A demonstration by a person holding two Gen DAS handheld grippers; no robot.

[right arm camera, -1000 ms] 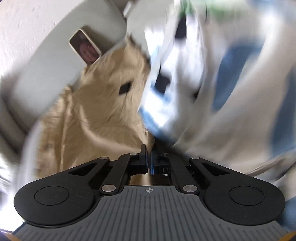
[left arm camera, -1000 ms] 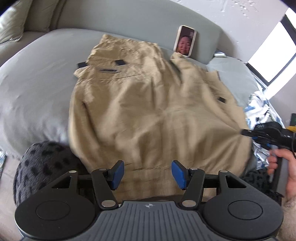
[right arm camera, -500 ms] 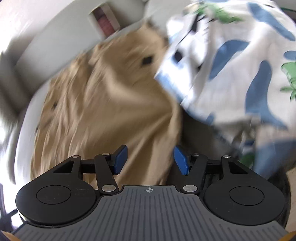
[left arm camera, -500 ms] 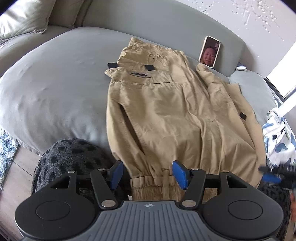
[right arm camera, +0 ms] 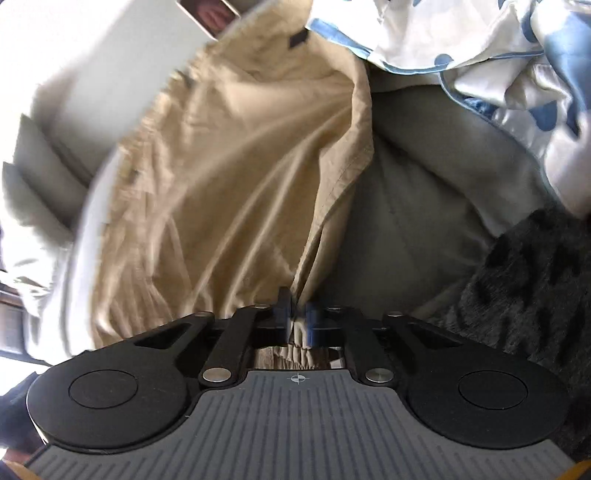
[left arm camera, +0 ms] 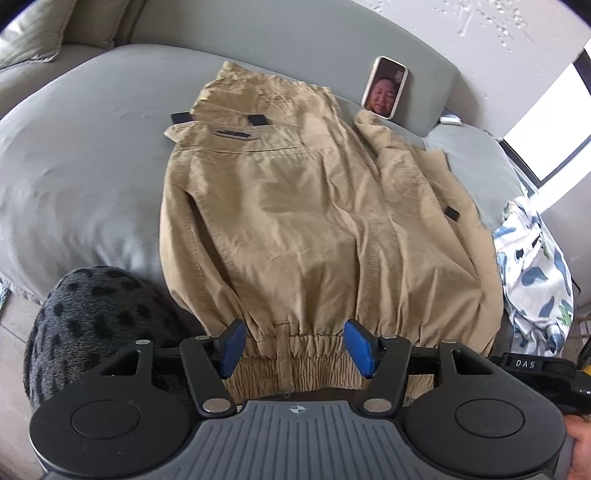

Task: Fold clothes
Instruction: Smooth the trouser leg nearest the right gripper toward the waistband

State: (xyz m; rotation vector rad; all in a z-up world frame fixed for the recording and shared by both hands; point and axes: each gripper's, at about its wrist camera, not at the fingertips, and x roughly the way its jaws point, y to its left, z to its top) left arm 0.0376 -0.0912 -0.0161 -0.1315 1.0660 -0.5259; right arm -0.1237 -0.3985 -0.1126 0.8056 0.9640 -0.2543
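A tan jacket point(left arm camera: 295, 206) lies spread flat on the grey sofa seat point(left arm camera: 74, 166), its elastic hem toward me. My left gripper point(left arm camera: 295, 345) hovers just over the middle of that hem, jaws open, blue pads point(left arm camera: 232, 343) on either side of the gathered band without pressing it. In the right wrist view, my right gripper point(right arm camera: 297, 317) is shut on the jacket's point(right arm camera: 221, 177) side edge close to the hem, with taut folds running up from the pinch. The right gripper's black body point(left arm camera: 535, 369) shows at the lower right of the left wrist view.
A phone point(left arm camera: 384, 86) leans on the sofa back beyond the collar. A white garment with blue print point(left arm camera: 532, 273) point(right arm camera: 480, 44) is heaped at the jacket's right. Dark spotted fuzzy fabric point(left arm camera: 99, 314) point(right arm camera: 535, 277) sits at the sofa's near edge. A pillow point(left arm camera: 29, 33) lies far left.
The jacket has settled flat. My right gripper opened, dropped from the printed garment toward the jacket's near edge and shut on the tan cloth. The left gripper has stayed open over the hem.
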